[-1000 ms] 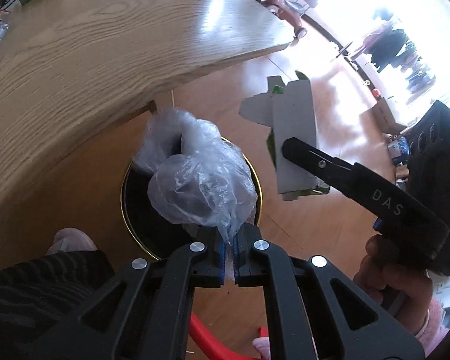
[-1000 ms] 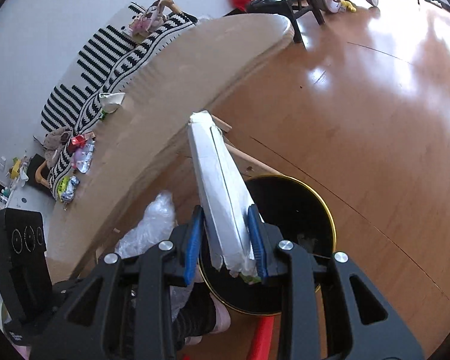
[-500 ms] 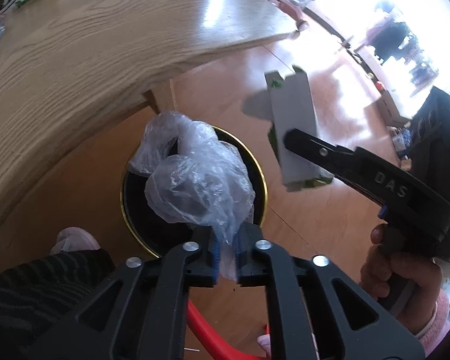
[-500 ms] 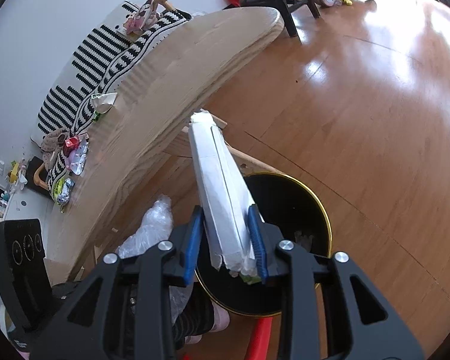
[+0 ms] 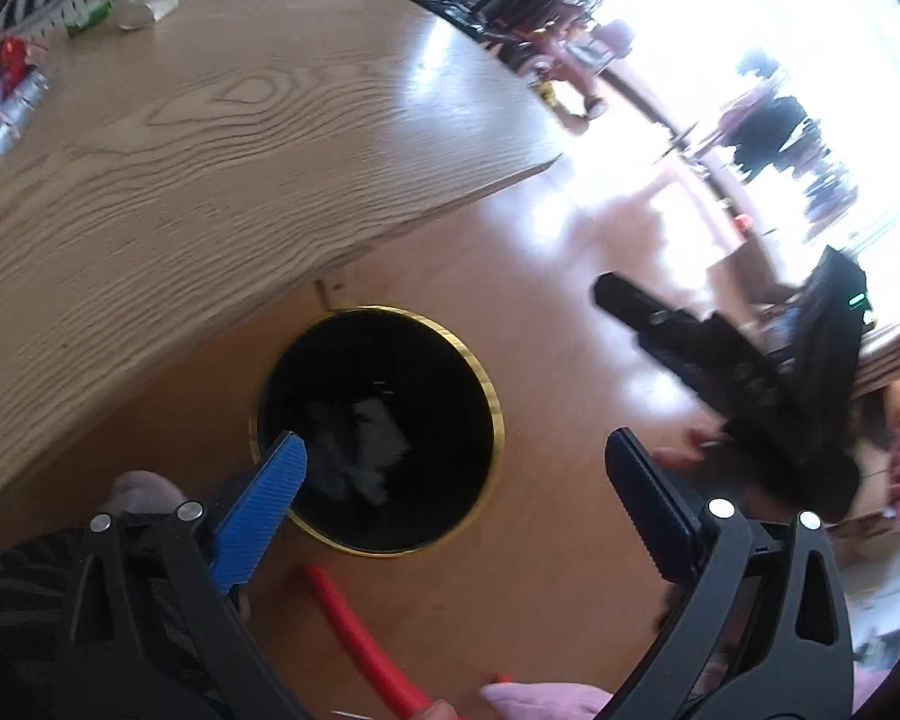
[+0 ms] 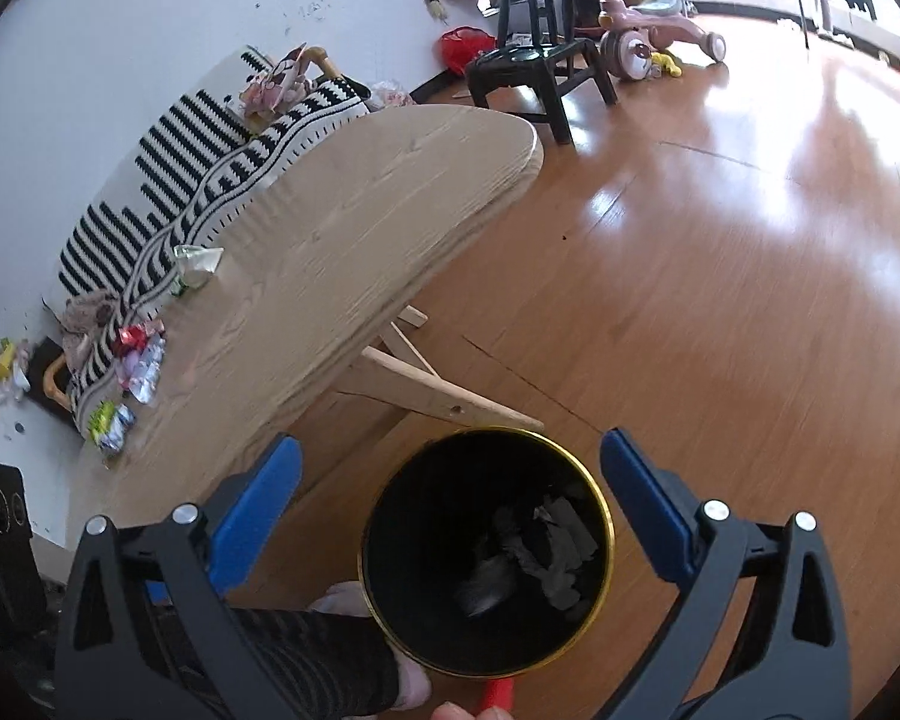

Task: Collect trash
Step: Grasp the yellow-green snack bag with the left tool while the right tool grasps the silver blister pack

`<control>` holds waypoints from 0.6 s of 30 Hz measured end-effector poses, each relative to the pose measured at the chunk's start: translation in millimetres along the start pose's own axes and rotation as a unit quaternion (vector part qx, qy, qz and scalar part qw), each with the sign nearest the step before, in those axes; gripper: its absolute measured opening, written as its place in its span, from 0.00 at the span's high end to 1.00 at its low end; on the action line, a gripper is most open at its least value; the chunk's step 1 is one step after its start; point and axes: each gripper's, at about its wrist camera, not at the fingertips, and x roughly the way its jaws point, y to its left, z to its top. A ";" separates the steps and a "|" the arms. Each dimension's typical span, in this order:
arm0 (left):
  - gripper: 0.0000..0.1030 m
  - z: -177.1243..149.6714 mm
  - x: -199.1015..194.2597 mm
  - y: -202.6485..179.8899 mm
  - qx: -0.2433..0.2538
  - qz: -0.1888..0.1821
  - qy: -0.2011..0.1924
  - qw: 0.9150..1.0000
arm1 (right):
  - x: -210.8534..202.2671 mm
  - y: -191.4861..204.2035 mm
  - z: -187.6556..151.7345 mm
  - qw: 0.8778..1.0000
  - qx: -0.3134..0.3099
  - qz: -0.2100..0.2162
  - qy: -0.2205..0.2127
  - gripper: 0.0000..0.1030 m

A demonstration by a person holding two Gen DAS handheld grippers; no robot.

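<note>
floor [image 6: 720, 312]: bin [image 6: 594, 486]; table [image 6: 342, 252]: wrappers [image 6: 141, 360], crumpled packet [image 6: 197, 261]

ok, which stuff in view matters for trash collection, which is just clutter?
Job:
bin, trash inside
wrappers on table
crumpled wrapper
left tongs, right tongs, both open

Clutter:
striped blanket
black stool
pink ride-on toy

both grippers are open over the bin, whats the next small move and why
Probably lift the left gripper away from the black bin and swing it back toward the wooden table. Both it and the right gripper are open and hold nothing, trash already lies in the bin, and wrappers sit along the table's far edge.
</note>
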 end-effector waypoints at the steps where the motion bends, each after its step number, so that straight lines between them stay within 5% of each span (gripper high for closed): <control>1: 0.06 1.1 -2.0 0.8 -0.003 -0.006 -0.003 1.000 | -0.2 0.4 -0.1 1.000 0.000 -0.003 -0.004 0.06; 9: 0.06 -1.2 -3.4 13.0 -0.022 -0.031 0.004 0.999 | 4.0 3.2 -4.4 1.000 -0.018 -0.008 0.001 0.06; 12: 0.06 0.8 -30.7 27.7 -0.022 -0.028 -0.027 0.999 | -0.6 14.4 -2.7 0.999 -0.037 -0.014 -0.017 0.06; 15: 0.06 10.5 -83.9 57.0 -0.038 0.012 -0.101 0.994 | -2.0 41.3 5.1 0.996 -0.073 -0.014 -0.043 0.06; 18: 0.06 16.0 -139.5 112.6 -0.084 0.102 -0.170 0.977 | 6.2 83.7 14.6 0.992 -0.112 0.006 -0.056 0.06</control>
